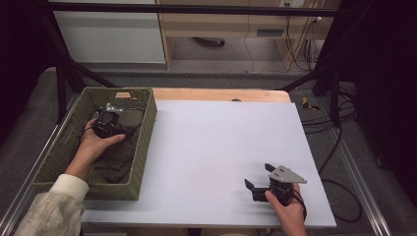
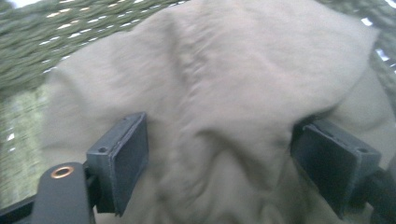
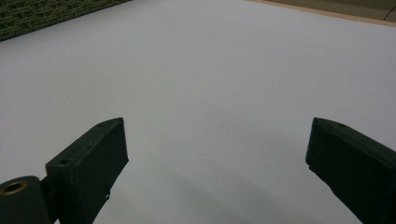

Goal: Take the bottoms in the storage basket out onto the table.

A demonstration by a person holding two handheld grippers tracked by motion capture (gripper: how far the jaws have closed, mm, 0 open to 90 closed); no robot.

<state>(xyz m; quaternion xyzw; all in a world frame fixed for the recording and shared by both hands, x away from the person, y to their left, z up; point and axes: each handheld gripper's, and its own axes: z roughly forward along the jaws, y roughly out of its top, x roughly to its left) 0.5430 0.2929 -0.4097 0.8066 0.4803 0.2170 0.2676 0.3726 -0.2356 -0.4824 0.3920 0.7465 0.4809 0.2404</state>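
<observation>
My left gripper [image 2: 219, 163] hangs wide open over the brown cloth [image 2: 224, 93] bunched in the woven basket [image 1: 142, 142]. I should press down onto a thick fold before closing. My right gripper [image 1: 259, 178] waits open on the worktop [image 1: 211, 147].

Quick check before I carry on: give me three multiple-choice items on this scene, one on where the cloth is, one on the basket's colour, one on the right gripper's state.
1. Where does the brown cloth lie?
A. on the white sheet
B. in the woven basket
C. on the floor

2. What colour is the basket?
A. green
B. red
C. white

3. How do the right gripper's jaws stand?
A. shut on the cloth
B. shut on nothing
C. open over the white sheet

Key: 1 B, the high view shows the cloth inside the basket walls. 2 A, its weave is olive green. 3 C, the right gripper view shows wide jaws with bare sheet between.
</observation>
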